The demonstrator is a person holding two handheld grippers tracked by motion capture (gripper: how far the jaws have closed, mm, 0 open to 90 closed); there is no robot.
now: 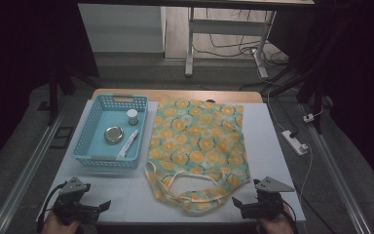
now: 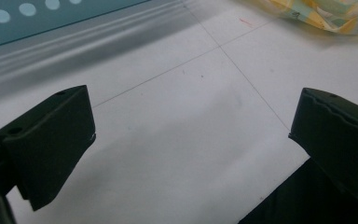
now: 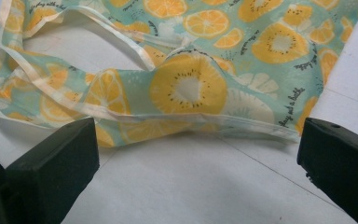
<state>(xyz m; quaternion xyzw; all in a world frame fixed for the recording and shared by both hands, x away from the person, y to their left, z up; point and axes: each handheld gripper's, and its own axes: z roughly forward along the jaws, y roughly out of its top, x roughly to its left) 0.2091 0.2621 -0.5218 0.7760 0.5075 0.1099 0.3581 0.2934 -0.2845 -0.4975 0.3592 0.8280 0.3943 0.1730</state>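
Note:
A fruit-print cloth bag (image 1: 197, 144) in green and orange lies flat on the white table (image 1: 268, 146), its handles toward the near edge. My right gripper (image 1: 237, 204) rests open at the near right, just short of the bag's handle (image 3: 186, 93). My left gripper (image 1: 104, 205) stands open at the near left over bare table, nothing between its jaws, with the bag's edge (image 2: 326, 14) off to its far right. A light blue basket (image 1: 93, 122) at the back left holds a small jar (image 1: 132, 116), a round tin (image 1: 114, 134) and a white tube (image 1: 128, 144).
The basket wall (image 2: 51, 18) lies just beyond my left gripper. A power strip (image 1: 294, 142) and cables lie on the floor to the right. A desk frame (image 1: 190, 44) stands beyond the table's far edge.

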